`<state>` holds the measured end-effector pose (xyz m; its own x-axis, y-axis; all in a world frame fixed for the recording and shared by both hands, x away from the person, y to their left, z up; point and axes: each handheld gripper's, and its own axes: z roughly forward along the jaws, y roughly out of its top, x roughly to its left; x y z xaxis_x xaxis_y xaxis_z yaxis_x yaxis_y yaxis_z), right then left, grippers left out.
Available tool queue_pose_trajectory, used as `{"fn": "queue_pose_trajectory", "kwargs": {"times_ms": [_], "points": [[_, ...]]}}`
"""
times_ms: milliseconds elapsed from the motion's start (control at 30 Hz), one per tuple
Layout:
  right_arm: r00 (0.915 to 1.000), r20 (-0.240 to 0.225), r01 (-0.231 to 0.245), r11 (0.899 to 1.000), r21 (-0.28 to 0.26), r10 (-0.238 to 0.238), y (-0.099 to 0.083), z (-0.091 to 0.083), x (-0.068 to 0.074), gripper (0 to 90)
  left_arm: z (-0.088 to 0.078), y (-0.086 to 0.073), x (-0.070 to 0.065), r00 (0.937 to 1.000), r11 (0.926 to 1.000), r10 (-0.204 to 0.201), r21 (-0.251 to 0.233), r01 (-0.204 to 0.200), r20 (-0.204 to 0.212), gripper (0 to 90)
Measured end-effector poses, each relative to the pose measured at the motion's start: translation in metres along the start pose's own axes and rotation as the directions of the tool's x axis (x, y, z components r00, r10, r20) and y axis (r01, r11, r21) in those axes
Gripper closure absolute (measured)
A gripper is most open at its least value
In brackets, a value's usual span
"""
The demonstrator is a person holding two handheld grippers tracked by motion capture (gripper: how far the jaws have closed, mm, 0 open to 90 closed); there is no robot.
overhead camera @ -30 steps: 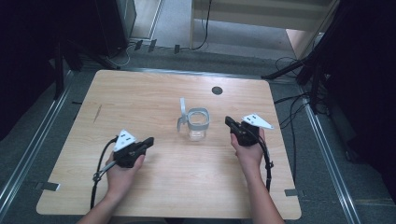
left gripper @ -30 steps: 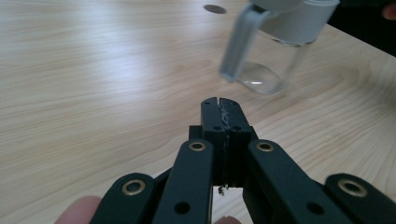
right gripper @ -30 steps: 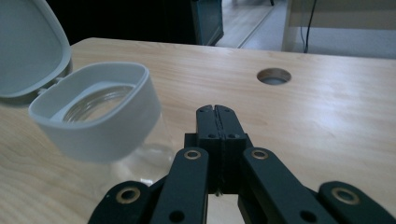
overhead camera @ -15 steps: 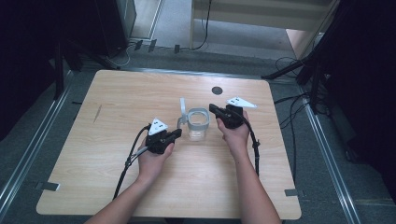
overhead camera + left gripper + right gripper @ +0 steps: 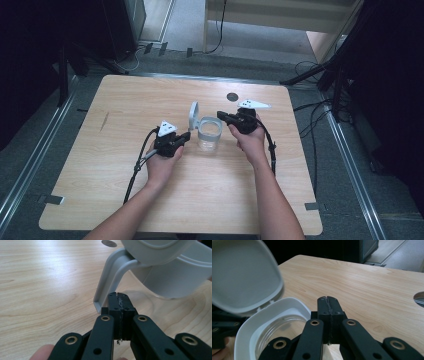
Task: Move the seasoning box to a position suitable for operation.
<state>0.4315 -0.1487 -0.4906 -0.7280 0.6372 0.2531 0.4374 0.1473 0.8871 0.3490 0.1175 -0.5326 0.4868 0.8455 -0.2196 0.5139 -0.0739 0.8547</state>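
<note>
Both grippers have closed in on the clear jar [image 5: 209, 134] since a second ago, when they sat well apart from it. Now the left gripper [image 5: 183, 137] lies just beside the jar's left side, and the right gripper [image 5: 221, 115] reaches its upper right rim.

In the left gripper view the jaws are pressed fully together with nothing between them, their tips just in front of the jar's grey handle [image 5: 112, 277]. In the right gripper view the jaws are likewise closed on nothing, poised over the jar's white rim [image 5: 274, 312]; whether they touch it cannot be told.

That jar stands near the middle of the wooden table [image 5: 125, 100], its hinged lid [image 5: 193, 114] flipped open and standing upright on its left. Beyond the jar, toward the table's far edge, is a small round hole [image 5: 232, 96].
</note>
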Motion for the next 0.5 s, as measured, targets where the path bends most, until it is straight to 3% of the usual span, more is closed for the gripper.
{"fn": "queue_pose_trajectory", "kwargs": {"times_ms": [200,300,400,500], "points": [[0.9994,-0.03,-0.015,1.0,-0.002,0.015,-0.01,-0.005,0.011,90.0,0.0,0.007,0.005,0.9996,0.9998,-0.013,-0.013,0.013,-0.027,90.0],[0.999,-0.029,-0.034,0.999,-0.014,0.033,-0.015,-0.008,0.016,90.0,0.001,0.009,0.007,0.9993,0.9994,-0.029,-0.022,0.028,-0.025,90.0],[0.9988,0.006,-0.048,0.998,-0.036,0.048,-0.025,-0.016,0.028,90.0,0.003,0.01,0.01,0.9991,0.9992,-0.037,-0.019,0.036,-0.021,90.0],[0.9981,-0.002,-0.062,0.996,-0.058,0.062,-0.033,-0.025,0.036,90.0,0.007,0.011,0.01,0.9996,0.9995,-0.028,-0.013,0.028,-0.008,90.0]]}}
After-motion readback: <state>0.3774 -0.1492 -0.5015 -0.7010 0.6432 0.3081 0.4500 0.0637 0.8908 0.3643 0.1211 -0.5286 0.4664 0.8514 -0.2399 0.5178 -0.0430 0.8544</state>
